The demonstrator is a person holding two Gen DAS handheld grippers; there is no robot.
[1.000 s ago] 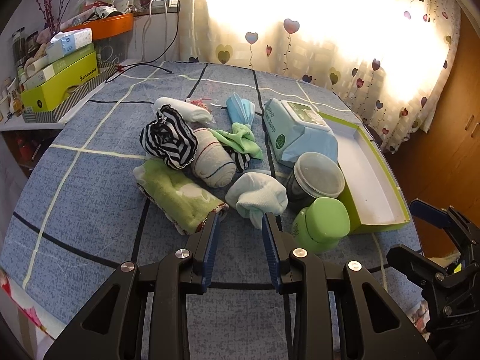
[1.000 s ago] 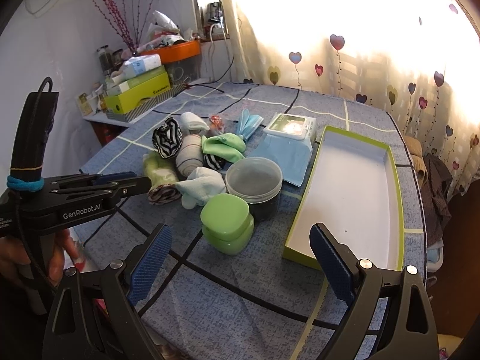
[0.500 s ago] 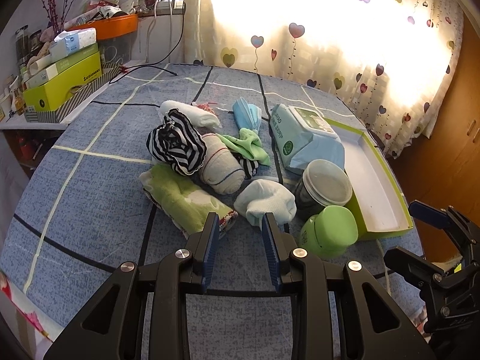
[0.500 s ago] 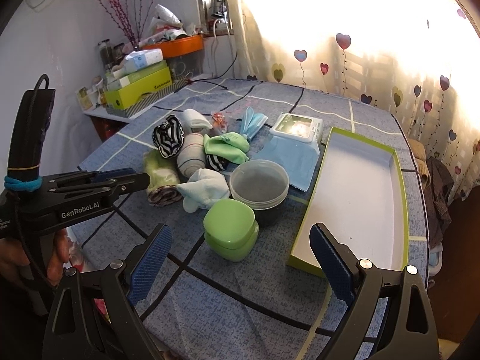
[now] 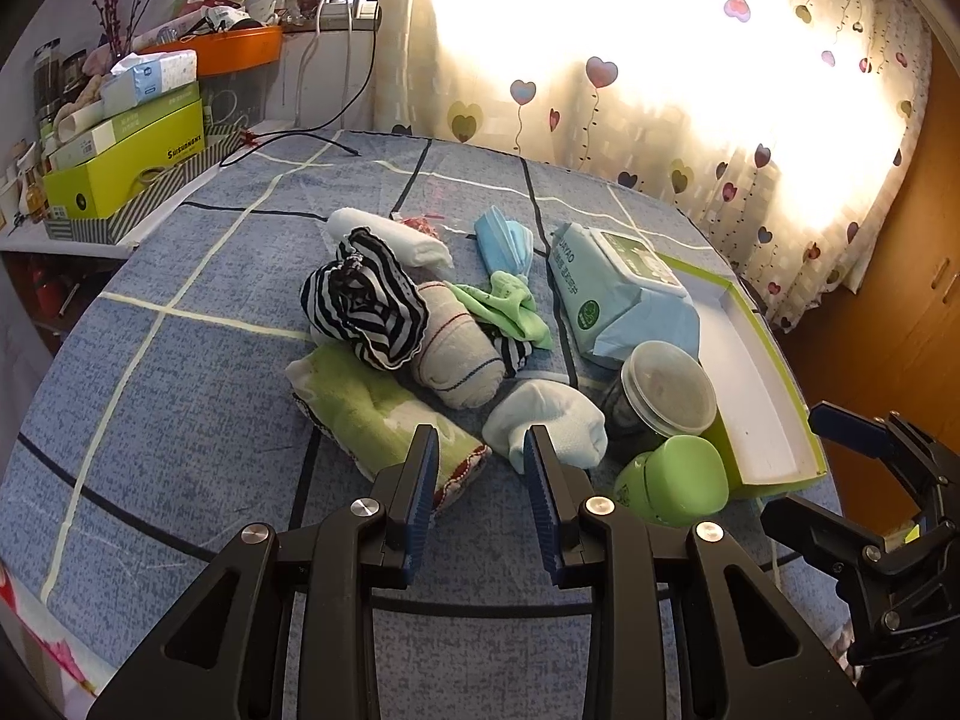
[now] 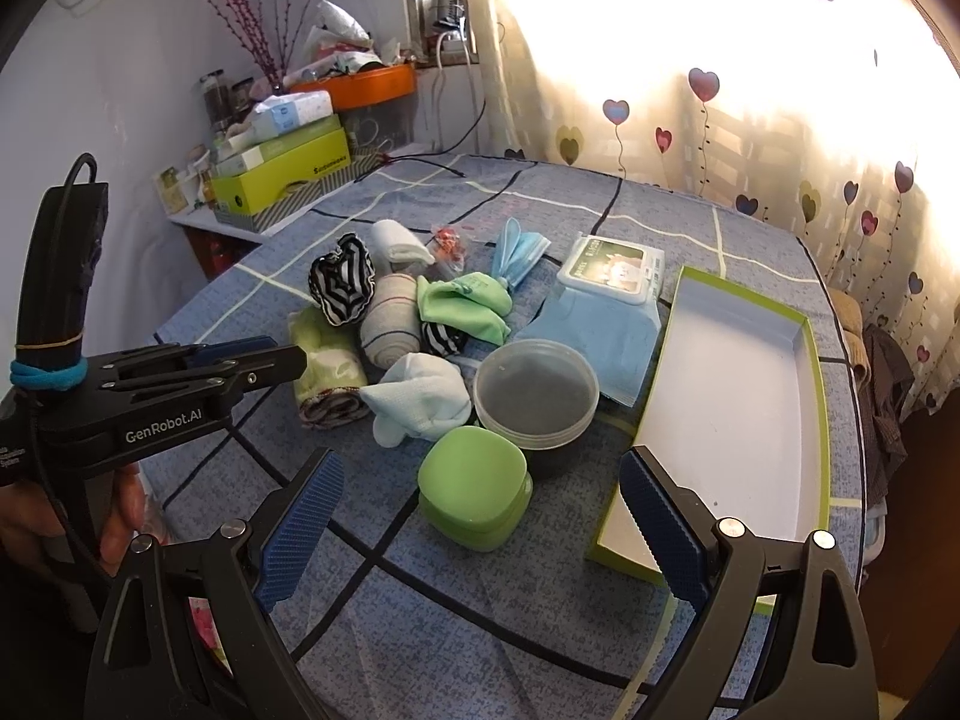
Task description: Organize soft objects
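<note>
Fingers (image 5: 420,480) above blue checked tablecloth (image 5: 180,390)

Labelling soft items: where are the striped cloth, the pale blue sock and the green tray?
striped cloth (image 5: 366,306), left wrist view, middle folds.
pale blue sock (image 6: 420,399), right wrist view, bundled middle.
green tray (image 6: 738,396), right wrist view, white floor.

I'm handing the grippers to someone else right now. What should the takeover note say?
Left gripper: open, empty, hovering near the pale blue sock and green towel roll.
Right gripper: open wide, empty, above the green case.
The soft items are all piled mid-table; the green-edged tray holds nothing.
Done: nothing sorted yet.
Left: everything, probably starting with the sock.
</note>
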